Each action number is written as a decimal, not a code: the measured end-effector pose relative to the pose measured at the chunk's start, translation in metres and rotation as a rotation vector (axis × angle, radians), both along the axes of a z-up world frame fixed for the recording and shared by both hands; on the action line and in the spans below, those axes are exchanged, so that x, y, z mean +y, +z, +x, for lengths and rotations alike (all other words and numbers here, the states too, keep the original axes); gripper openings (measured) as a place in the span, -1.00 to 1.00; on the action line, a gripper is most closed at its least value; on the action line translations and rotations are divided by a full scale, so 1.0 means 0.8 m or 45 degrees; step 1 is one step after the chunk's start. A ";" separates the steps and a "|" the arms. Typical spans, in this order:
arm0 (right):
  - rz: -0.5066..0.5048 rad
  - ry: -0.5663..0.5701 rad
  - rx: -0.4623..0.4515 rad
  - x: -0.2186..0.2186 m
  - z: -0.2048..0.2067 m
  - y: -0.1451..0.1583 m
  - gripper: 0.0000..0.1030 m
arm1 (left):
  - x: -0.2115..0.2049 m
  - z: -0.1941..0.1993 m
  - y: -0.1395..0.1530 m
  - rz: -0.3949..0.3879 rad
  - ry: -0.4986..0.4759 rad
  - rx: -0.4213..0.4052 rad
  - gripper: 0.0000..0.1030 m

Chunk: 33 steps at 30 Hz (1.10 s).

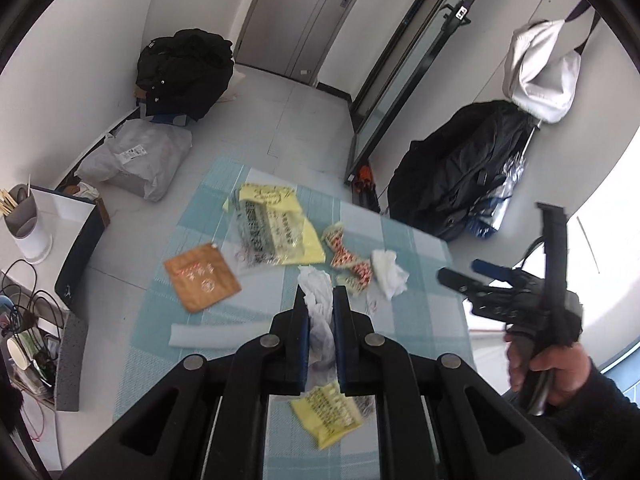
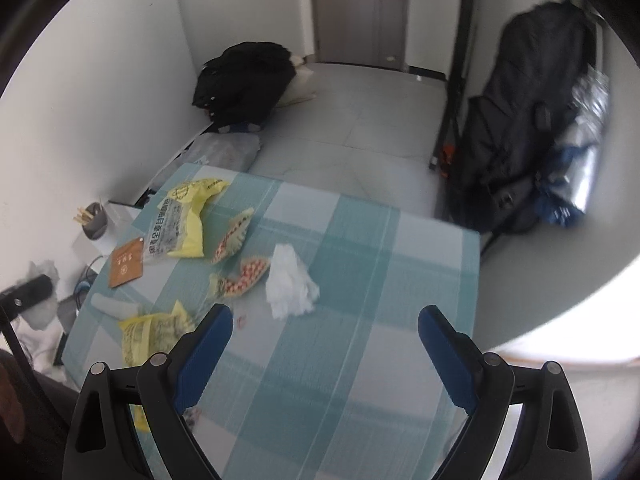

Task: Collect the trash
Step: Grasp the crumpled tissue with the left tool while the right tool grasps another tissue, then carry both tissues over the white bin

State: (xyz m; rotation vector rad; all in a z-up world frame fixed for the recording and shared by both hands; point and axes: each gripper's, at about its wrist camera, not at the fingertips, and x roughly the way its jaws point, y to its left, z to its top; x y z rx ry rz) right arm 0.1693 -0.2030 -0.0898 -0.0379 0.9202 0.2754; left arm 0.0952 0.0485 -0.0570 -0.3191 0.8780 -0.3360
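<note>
Left wrist: left hand-held gripper (image 1: 320,300) pinches crumpled tissue (image 1: 318,300) (right hand-held gripper (image 2: 325,322) gapes).

Between our right tongs (image 2: 325,354) the checked counter (image 2: 360,280) lies bare; ahead sits a crumpled tissue (image 2: 290,282), with red-dotted wrappers (image 2: 244,274) and yellow wrappers (image 2: 188,216) crowding the left.
</note>
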 end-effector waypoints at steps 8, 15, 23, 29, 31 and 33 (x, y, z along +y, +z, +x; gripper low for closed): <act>0.036 0.152 0.103 0.034 0.057 -0.049 0.55 | -0.018 0.029 -0.010 -0.028 0.019 0.029 -0.87; -0.005 0.229 0.133 0.047 0.063 -0.078 0.06 | -0.029 0.037 -0.017 0.006 0.021 0.059 -0.87; 0.006 0.250 0.173 0.045 0.060 -0.088 -0.68 | -0.041 0.037 -0.016 0.021 0.021 0.069 -0.87; 0.072 0.213 0.180 0.025 0.052 -0.080 -0.80 | -0.053 0.034 -0.011 0.032 0.014 0.041 -0.87; 0.090 0.199 0.169 0.018 0.047 -0.073 -0.80 | -0.056 0.033 -0.008 0.029 0.013 0.022 -0.87; 0.111 0.186 0.146 0.009 0.038 -0.063 -0.81 | -0.060 0.029 -0.004 0.045 0.016 -0.001 -0.87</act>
